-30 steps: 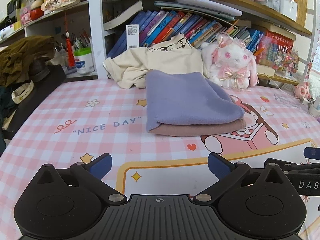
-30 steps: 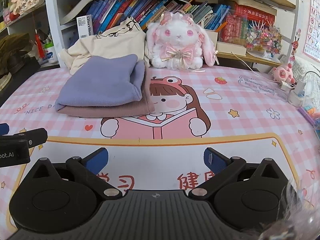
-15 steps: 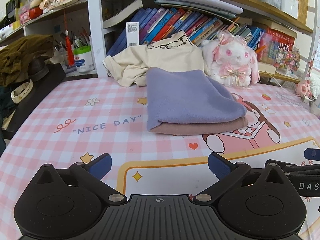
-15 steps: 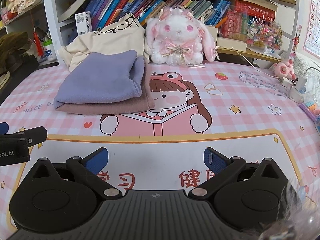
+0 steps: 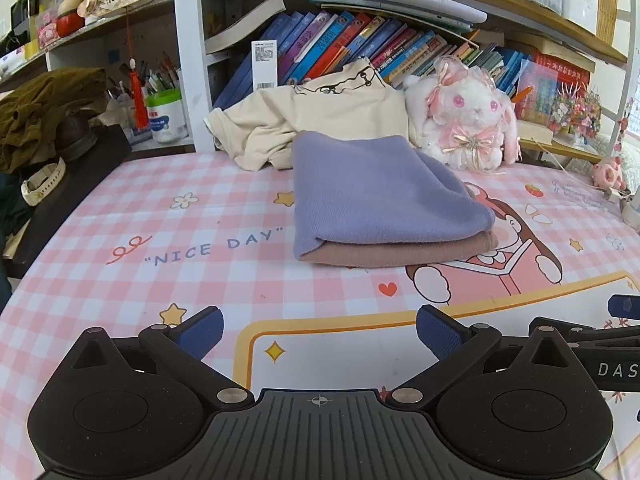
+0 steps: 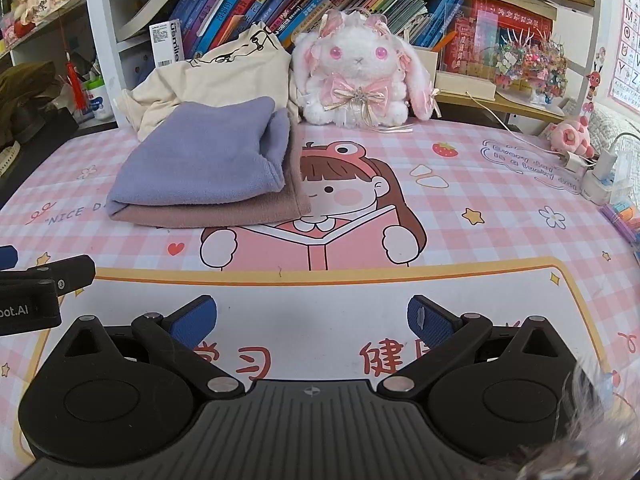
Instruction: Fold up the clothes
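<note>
Cream garment [image 5: 320, 120], unfolded, is seen far ahead of the left tool [image 5: 320, 330], behind the folded stack [image 5: 384, 208]. Both tools, left and right tool [image 6: 312, 320], are held wide and empty. The cream garment should be drawn onto the bare counter [image 5: 200, 240] and spread flat before folding.

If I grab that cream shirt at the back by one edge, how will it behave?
The cream shirt lies crumpled, so it will likely hang limp and unfold when lifted. It looks thin, so probably light. It leans against the books beside the plush rabbit, so pulling may nudge them.
</note>
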Demonstrator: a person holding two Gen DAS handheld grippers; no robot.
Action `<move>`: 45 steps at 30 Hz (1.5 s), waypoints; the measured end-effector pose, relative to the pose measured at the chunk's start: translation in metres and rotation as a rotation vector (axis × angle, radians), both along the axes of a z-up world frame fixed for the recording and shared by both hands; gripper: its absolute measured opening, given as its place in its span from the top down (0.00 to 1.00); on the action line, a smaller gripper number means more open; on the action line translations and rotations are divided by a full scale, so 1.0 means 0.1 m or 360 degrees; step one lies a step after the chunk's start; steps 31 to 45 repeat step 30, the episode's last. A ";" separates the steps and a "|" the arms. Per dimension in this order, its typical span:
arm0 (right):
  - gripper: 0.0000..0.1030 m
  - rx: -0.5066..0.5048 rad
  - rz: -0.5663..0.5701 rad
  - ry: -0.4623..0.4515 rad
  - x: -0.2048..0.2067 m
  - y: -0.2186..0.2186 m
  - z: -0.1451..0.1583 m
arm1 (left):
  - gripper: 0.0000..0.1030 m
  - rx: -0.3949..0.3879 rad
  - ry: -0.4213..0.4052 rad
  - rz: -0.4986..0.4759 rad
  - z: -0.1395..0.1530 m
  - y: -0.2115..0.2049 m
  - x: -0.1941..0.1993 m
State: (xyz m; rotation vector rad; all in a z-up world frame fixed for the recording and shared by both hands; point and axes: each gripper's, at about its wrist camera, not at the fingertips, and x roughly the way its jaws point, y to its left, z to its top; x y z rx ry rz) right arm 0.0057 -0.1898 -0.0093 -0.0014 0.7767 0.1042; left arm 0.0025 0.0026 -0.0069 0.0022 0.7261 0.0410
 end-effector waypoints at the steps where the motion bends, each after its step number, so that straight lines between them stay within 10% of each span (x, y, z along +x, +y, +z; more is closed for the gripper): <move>1: 0.00 0.0000 0.0000 0.0000 0.00 0.00 0.00 | 0.00 0.0000 0.0002 -0.0001 0.00 0.00 0.00; 45: 0.00 0.0004 -0.0004 0.0029 -0.02 0.01 -0.03 | 0.00 -0.0027 0.0003 -0.0030 0.00 -0.01 -0.03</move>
